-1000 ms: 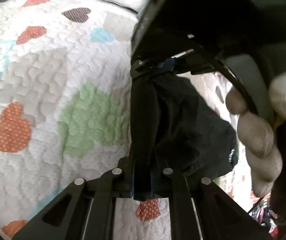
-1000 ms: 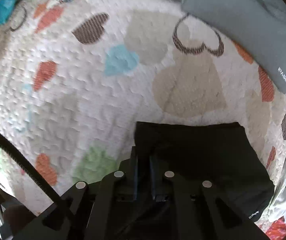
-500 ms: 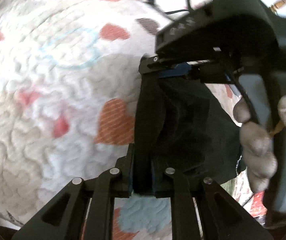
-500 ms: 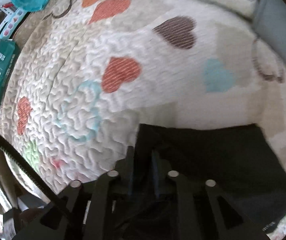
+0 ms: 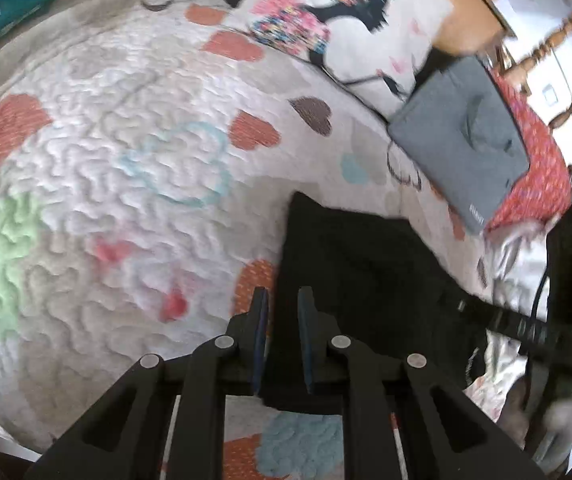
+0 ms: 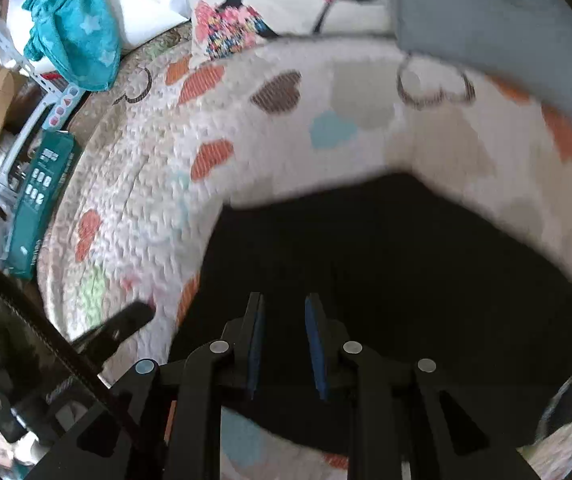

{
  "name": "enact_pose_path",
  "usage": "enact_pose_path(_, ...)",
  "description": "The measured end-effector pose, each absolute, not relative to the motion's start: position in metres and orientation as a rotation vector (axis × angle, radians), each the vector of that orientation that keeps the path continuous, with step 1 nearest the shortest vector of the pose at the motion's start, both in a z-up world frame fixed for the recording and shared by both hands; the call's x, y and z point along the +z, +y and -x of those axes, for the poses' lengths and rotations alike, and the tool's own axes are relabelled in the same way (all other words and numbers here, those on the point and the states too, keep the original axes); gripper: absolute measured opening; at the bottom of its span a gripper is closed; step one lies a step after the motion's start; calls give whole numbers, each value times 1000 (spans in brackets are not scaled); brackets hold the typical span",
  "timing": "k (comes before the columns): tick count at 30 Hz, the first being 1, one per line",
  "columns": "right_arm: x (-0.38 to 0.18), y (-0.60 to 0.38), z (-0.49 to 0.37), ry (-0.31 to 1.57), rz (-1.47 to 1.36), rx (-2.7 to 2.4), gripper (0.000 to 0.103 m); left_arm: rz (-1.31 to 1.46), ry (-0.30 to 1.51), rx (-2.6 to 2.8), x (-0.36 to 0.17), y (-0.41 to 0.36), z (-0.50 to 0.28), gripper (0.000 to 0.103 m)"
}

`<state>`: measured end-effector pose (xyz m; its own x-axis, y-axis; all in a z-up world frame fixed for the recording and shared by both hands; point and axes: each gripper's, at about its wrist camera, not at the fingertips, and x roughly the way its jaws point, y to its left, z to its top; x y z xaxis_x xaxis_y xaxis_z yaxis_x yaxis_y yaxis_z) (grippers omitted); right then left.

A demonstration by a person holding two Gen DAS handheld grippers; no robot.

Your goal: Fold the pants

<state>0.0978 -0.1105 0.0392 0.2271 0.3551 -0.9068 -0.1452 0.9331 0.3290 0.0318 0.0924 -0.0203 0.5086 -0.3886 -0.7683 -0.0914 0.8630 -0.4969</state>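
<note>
Both the left gripper and right gripper hover slightly open and empty, as the folded black pants lie flat on the heart-patterned quilt

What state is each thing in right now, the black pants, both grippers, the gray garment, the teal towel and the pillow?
black pants: folded into a compact rectangle, lying flat on the quilt, released
left gripper: open, fingers apart over the pants' edge
right gripper: open, above the pants, holding nothing
gray garment: folded, lying at the quilt's far edge
teal towel: crumpled, unfolded
pillow: lying flat beyond the quilt
</note>
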Motion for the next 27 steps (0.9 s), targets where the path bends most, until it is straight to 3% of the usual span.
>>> enact_pose_path(6,-8,-124,-64,1298,-135,260,23,292,1153,-158,-48,50,-38,18)
enact_pose_path(10,-6,-139,-56,1254,-186,267,25,234,1151,-134,-48,41,-38,28)
enact_pose_path(15,21,-174,-31,1130,-249,258,26,202,1081,-125,-30,37,-27,28)
enact_pose_path(17,34,-188,-16,1067,-252,236,31,158,1022,-119,-18,31,-20,28)
enact_pose_path(21,60,-217,24,875,-227,120,60,71,894,-105,8,15,-3,28)
enact_pose_path(24,71,-240,49,757,-220,16,74,5,805,-89,24,2,6,31)
enact_pose_path(27,68,-269,64,695,-255,-89,77,-39,736,-92,35,-13,16,41)
